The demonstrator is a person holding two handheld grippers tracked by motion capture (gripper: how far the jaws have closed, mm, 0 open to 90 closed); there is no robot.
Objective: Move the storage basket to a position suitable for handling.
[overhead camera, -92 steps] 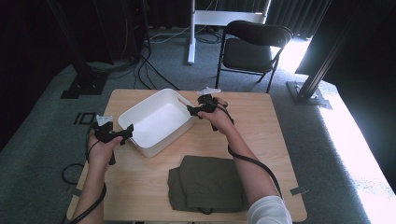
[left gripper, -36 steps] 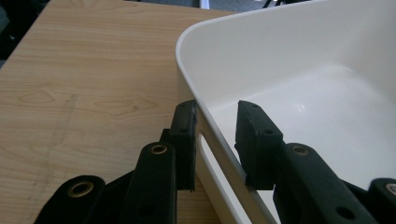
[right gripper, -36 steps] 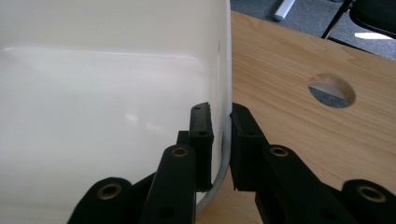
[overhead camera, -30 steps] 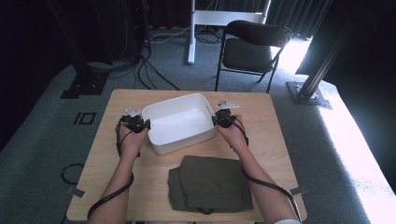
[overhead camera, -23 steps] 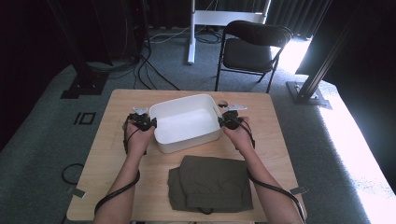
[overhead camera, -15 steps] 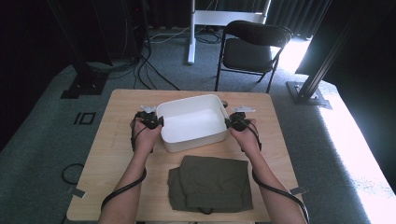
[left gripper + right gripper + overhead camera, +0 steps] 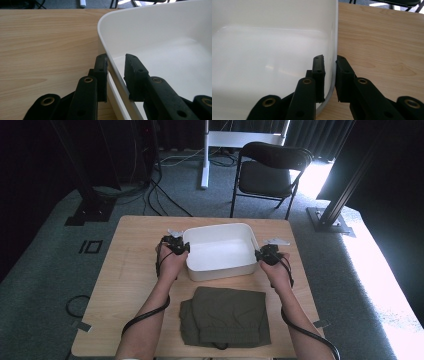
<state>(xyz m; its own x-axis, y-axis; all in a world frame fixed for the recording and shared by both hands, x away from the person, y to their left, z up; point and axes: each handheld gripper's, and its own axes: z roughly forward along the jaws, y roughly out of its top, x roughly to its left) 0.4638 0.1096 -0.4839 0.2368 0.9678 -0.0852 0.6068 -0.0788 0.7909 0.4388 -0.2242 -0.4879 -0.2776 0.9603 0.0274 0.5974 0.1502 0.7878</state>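
- White tub (image 7: 220, 251) now square at table (image 7: 125, 270) centre, shifted rightward from before; just behind folded green garment (image 7: 225, 316).
- Left gripper (image 7: 179, 246) pinches tub's left rim.
- Right gripper (image 7: 264, 255) clamps right rim.
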